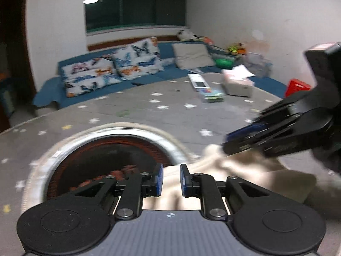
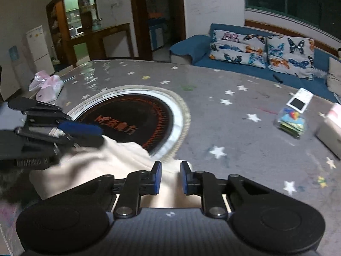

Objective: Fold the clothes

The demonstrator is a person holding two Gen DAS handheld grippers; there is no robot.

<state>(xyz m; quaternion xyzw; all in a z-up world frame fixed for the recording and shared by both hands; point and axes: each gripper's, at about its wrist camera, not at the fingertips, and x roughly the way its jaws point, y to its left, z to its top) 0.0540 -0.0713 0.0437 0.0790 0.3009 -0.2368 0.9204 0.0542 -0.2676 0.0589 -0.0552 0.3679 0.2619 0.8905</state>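
Note:
A cream garment (image 1: 245, 170) lies bunched on the grey star-patterned table (image 1: 170, 115), beside the round black hob (image 1: 110, 157). My left gripper (image 1: 171, 180) has its jaws a small gap apart with cream cloth between the pads. My right gripper (image 2: 171, 178) stands the same way over the garment (image 2: 102, 162). In the left wrist view the right gripper (image 1: 238, 140) comes in from the right, its tip on the cloth. In the right wrist view the left gripper (image 2: 89, 134) comes in from the left onto the cloth.
The hob (image 2: 127, 123) is set into the table (image 2: 234, 132). A tissue box (image 1: 237, 83), a stack of colourful booklets (image 1: 212, 95) and a white device (image 1: 199, 82) lie at the far side. Pink bags (image 2: 46, 87) sit far left. A blue sofa with cushions (image 1: 110, 72) stands behind.

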